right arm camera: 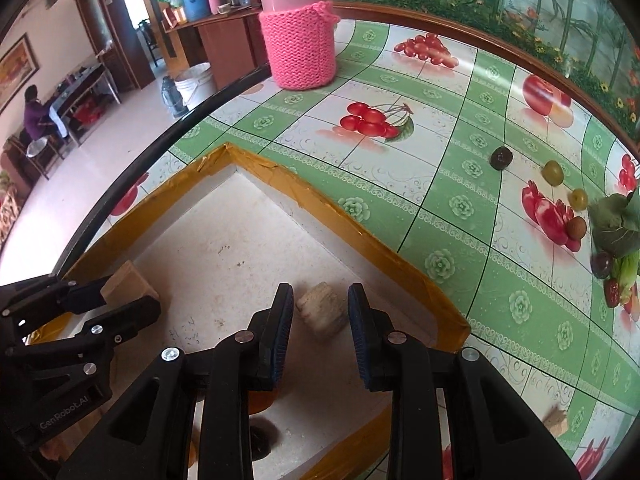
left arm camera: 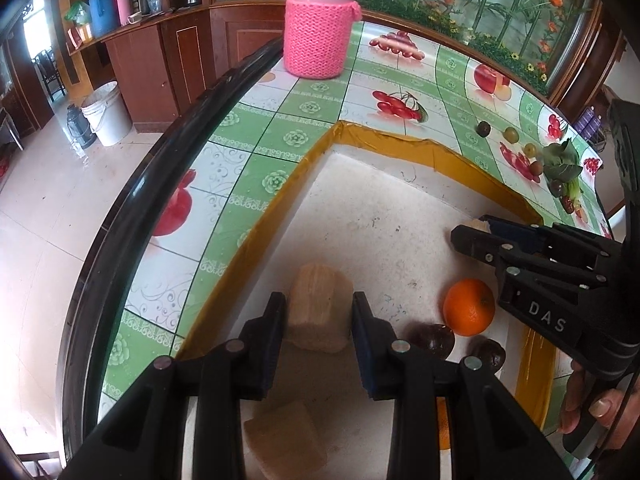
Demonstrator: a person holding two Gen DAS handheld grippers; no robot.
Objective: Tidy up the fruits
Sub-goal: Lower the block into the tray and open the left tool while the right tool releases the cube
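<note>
Left gripper (left arm camera: 319,314), seen from the left wrist, stands released, its jaws straddling a pale tan chunk (left arm camera: 318,307) without clear contact on either side. That chunk rests on the floor of a white tray (left arm camera: 384,216) edged with yellow tape. A second tan chunk (left arm camera: 285,440) lies nearer the camera. An orange (left arm camera: 469,307) and two dark fruits (left arm camera: 434,338) sit to the right, inside the tray. The right gripper (left arm camera: 466,236) enters from the right.

From the right wrist, the right gripper (right arm camera: 318,312) is likewise released, jaws either side of a small pale chunk (right arm camera: 322,314) in the tray (right arm camera: 224,240). Small round fruits (right arm camera: 553,172) lie scattered on the patterned counter (right arm camera: 452,208), well apart from the tray. A pink jar (right arm camera: 298,28) stands at the far edge.
</note>
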